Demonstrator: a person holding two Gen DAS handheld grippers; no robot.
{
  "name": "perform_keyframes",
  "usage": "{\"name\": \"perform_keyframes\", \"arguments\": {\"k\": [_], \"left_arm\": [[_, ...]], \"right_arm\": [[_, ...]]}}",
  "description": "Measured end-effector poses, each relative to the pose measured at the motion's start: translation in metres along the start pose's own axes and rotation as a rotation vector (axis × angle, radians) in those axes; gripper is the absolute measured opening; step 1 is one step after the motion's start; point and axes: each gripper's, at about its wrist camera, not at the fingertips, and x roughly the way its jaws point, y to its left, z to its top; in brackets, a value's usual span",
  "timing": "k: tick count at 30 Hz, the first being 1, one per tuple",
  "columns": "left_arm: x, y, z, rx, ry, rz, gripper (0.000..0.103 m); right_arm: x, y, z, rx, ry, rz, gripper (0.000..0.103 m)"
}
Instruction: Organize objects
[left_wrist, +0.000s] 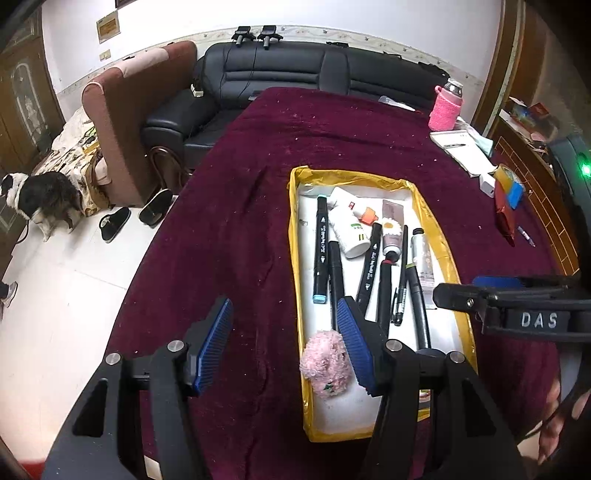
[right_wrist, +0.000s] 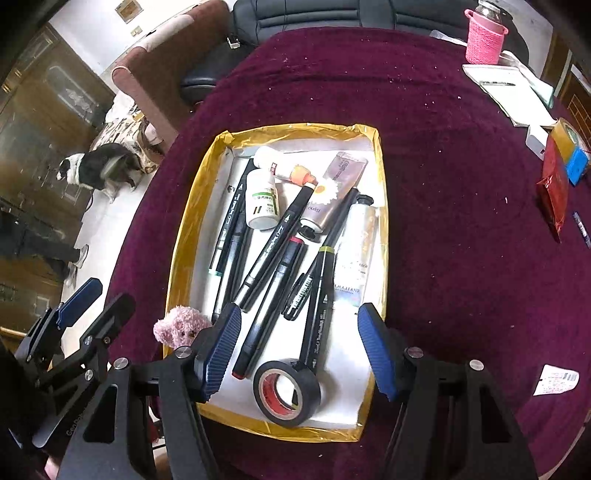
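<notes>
Pink plush (left_wrist: 327, 363) sits at the tray's (left_wrist: 295, 236) near left corner, beside my left gripper (left_wrist: 284, 345), jaws wide, empty; right gripper (right_wrist: 301, 354) gapes over tape (right_wrist: 287, 392); gathering looks nearly finished; next I'd judge remaining strays.

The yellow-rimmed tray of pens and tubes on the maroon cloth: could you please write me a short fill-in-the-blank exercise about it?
1. The black roll of tape lies inside the yellow-rimmed ____ .
2. The fluffy toy at the tray's near corner is ____ in colour.
3. The left gripper and the right gripper both stand ____ .

Missing words: tray; pink; open
</notes>
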Motion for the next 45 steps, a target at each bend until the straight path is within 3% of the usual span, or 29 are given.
{"name": "perform_keyframes", "arguments": {"k": [8, 14, 16, 18, 19, 20, 22, 23, 25, 27, 29, 33, 45], "left_arm": [[0.013, 0.004, 0.001, -0.004, 0.042, 0.012, 0.058], [0.013, 0.006, 0.002, -0.003, 0.02, 0.047, 0.058], [-0.002, 0.008, 0.006, -0.014, -0.07, 0.132, 0.058], [-0.033, 0.01, 0.01, -0.043, -0.217, 0.197, 0.058], [-0.048, 0.011, 0.012, -0.057, -0.282, 0.193, 0.065], [-0.065, 0.01, 0.015, -0.058, -0.356, 0.156, 0.089], [-0.081, 0.01, 0.02, -0.065, -0.416, 0.092, 0.103], [-0.086, 0.013, 0.023, -0.089, -0.427, 0.048, 0.103], [-0.086, 0.023, 0.031, -0.162, -0.384, -0.047, 0.103], [-0.083, 0.031, 0.033, -0.217, -0.329, -0.078, 0.103], [-0.083, 0.035, 0.03, -0.245, -0.299, -0.024, 0.103], [-0.085, 0.029, 0.017, -0.267, -0.245, 0.155, 0.103], [-0.083, 0.005, -0.011, -0.276, -0.125, 0.299, 0.103]], "right_arm": [[0.008, 0.004, -0.009, 0.011, 0.007, -0.027, 0.063], [0.009, 0.009, -0.013, -0.009, -0.004, -0.057, 0.063], [0.008, 0.01, -0.014, -0.015, -0.013, -0.06, 0.063], [0.005, 0.011, -0.015, -0.016, -0.031, -0.061, 0.063], [0.003, 0.011, -0.016, -0.016, -0.045, -0.064, 0.063], [0.001, 0.01, -0.016, -0.014, -0.056, -0.065, 0.063], [-0.005, 0.008, -0.015, -0.006, -0.082, -0.062, 0.063], [-0.008, 0.006, -0.014, -0.002, -0.091, -0.062, 0.063], [-0.012, 0.004, -0.012, 0.001, -0.102, -0.059, 0.063], [-0.015, 0.002, -0.012, -0.003, -0.109, -0.049, 0.063], [-0.017, 0.001, -0.012, -0.02, -0.111, -0.039, 0.063], [-0.025, 0.007, -0.014, -0.091, -0.133, -0.035, 0.063], [-0.023, 0.036, -0.033, -0.312, -0.137, 0.022, 0.064]]}}
